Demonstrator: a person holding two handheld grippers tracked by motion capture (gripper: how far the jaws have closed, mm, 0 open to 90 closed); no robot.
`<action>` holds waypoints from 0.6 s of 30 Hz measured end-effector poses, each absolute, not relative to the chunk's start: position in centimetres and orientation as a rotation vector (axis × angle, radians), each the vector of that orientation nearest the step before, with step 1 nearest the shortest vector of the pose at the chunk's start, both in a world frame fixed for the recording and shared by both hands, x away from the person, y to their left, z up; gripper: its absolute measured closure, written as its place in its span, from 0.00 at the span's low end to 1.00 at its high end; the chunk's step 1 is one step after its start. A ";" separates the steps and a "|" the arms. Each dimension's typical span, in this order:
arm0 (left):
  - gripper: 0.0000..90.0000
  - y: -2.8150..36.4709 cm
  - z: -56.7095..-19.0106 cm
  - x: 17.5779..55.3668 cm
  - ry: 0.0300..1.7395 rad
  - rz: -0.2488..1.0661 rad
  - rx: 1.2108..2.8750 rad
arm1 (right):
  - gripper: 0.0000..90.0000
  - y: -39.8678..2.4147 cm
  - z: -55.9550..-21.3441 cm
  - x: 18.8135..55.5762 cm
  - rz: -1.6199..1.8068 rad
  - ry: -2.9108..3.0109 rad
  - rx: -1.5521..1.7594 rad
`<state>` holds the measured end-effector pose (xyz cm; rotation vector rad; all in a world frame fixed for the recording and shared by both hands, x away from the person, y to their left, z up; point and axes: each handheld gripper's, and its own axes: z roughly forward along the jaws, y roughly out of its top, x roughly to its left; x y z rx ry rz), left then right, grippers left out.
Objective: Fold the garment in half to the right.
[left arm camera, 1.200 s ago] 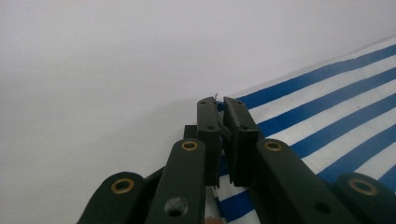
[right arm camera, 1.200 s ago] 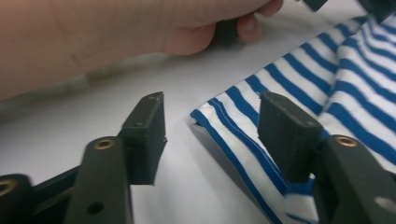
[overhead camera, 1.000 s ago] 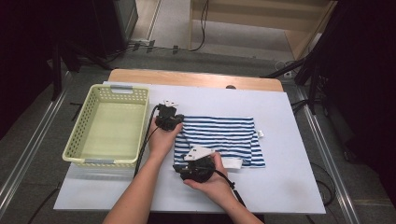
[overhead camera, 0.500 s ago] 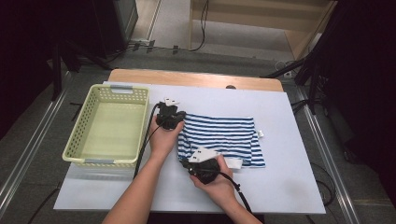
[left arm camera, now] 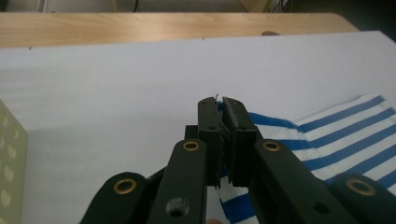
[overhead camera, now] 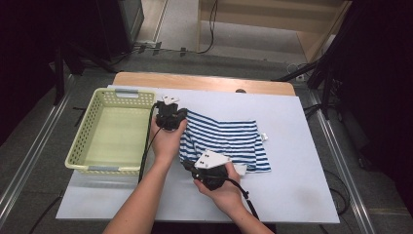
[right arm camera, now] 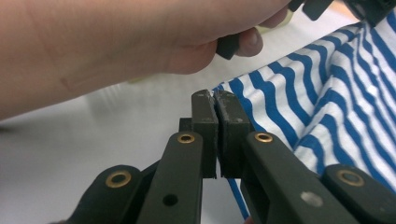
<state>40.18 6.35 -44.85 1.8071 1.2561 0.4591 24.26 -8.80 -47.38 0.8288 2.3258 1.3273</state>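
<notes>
**Two corners pinched, garment coming off the tabletop**

Here the work in hand looks like lifting the striped cloth point(overhead camera: 224, 141) by its left edge, probably to fold it over or carry it to the basket point(overhead camera: 113, 131) just beside it. To do it well, I judge both hands should rise together and at the same pace, so the edge between the two grips stays taut and level; pulling them slightly apart would keep the fabric from sagging or bunching, and a slow lift lets the rest peel off the white tabletop point(overhead camera: 292, 195) without dragging.

The left gripper point(left arm camera: 223, 105) is closed tight on the far left corner of the cloth, a sliver of fabric showing between its pads. The right gripper point(right arm camera: 215, 100) has just closed, and its jaws now pinch the near left corner, blue stripes running from the tips. The cloth lies spread in the middle of the tabletop, right of the empty basket, its left edge slightly raised.
</notes>
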 end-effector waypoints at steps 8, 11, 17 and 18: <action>0.97 3.4 -44.0 39.5 1.176 0.449 1.801 | 0.95 -13.7 -46.9 23.0 1.376 2.217 0.911; 0.97 1.7 -44.0 39.1 1.122 0.468 1.836 | 0.95 -15.7 -47.0 22.3 1.382 2.180 0.955; 0.97 -1.5 -44.6 39.4 1.087 0.433 1.860 | 0.95 -19.2 -47.5 21.5 1.369 2.144 1.048; 0.97 -2.1 -44.7 39.4 1.080 0.429 1.865 | 0.95 -19.7 -47.6 21.4 1.362 2.138 1.057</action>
